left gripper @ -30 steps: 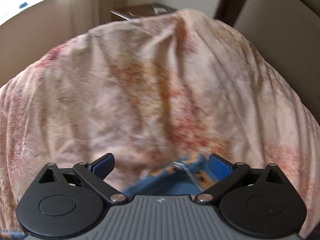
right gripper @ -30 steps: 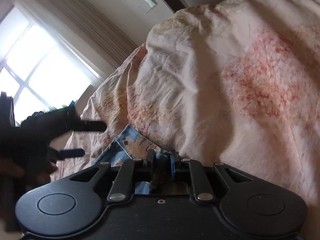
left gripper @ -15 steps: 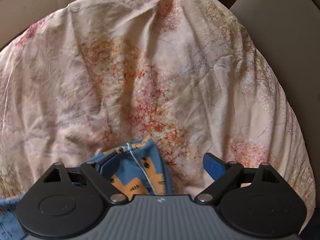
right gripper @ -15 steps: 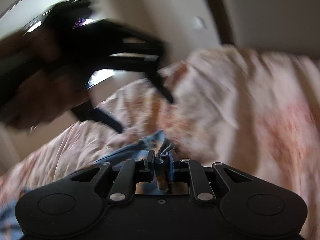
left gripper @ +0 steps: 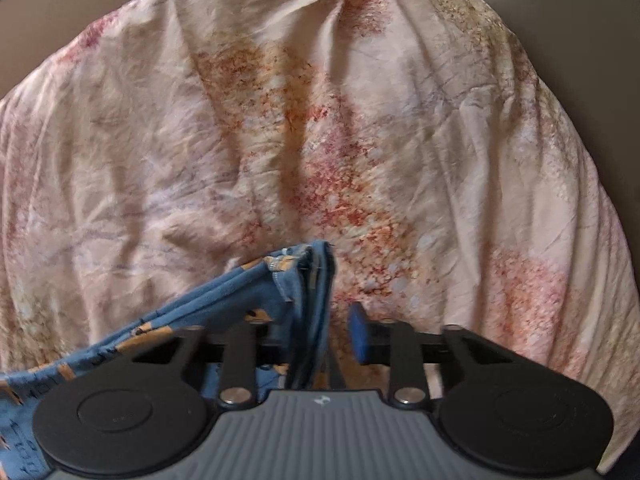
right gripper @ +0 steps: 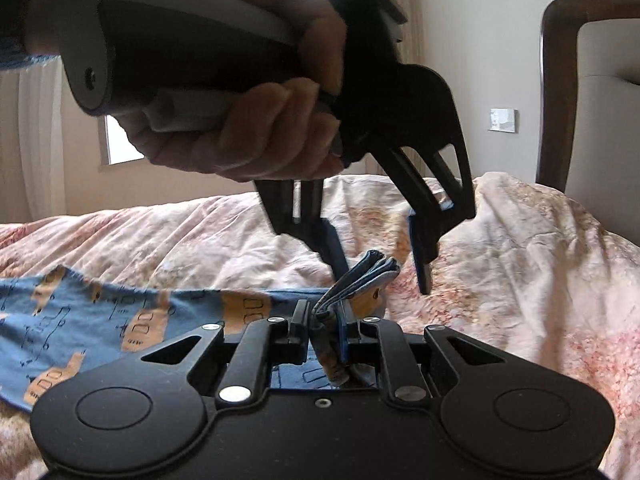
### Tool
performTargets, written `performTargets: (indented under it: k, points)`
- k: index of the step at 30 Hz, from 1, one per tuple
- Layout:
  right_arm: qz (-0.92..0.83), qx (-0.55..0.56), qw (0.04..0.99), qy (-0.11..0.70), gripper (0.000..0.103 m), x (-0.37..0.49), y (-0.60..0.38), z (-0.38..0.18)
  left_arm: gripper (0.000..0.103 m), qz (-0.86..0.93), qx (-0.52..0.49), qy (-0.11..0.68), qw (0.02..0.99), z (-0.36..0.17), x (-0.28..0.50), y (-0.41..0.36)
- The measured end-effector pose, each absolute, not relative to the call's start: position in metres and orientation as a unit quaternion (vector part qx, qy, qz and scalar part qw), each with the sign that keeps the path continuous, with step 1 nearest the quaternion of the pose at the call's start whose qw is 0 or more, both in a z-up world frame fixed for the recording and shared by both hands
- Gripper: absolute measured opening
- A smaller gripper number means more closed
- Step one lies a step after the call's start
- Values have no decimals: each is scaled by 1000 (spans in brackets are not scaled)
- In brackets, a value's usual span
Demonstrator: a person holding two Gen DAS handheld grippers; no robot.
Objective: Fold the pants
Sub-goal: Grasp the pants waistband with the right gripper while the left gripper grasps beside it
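The blue pants (right gripper: 100,320), printed with orange shapes, lie spread on a bed covered by a wrinkled pink floral bedspread (left gripper: 360,140). The right hand-held gripper (right gripper: 324,330) is closed tightly on a bunched fold of the pants, which sticks up between its fingers. The left hand-held gripper (right gripper: 380,264), gripped by the person's left hand (right gripper: 240,128), hovers just above that raised fold with its fingers spread wide on either side of the cloth, gripping nothing. Behind the bed stand a padded headboard (right gripper: 600,100) and a bright window (right gripper: 120,144).
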State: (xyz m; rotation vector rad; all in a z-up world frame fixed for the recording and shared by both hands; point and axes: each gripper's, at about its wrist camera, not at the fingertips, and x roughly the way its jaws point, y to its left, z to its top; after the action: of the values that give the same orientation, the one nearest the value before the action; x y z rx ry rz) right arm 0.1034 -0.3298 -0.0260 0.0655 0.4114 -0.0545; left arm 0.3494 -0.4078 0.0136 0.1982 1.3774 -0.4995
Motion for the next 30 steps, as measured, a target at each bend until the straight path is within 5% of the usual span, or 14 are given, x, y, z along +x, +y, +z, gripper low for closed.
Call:
performTargets:
  k: [3,15,20,30]
  points:
    - [-25,31,978,207,15,103,-331,-26,10,-228,100,610,752,21,340,-401]
    - [56,52,992,98,14,58,-317,9,9,-209,-2,567,797,98,303,-296]
    - [112,81,983,118,14,53,-310,12,10,-235,-94,544,800,79,290,-227]
    - [217,100,940,244,14,91,-258,-29,10,-259,-121,539,792,-15,287,-128]
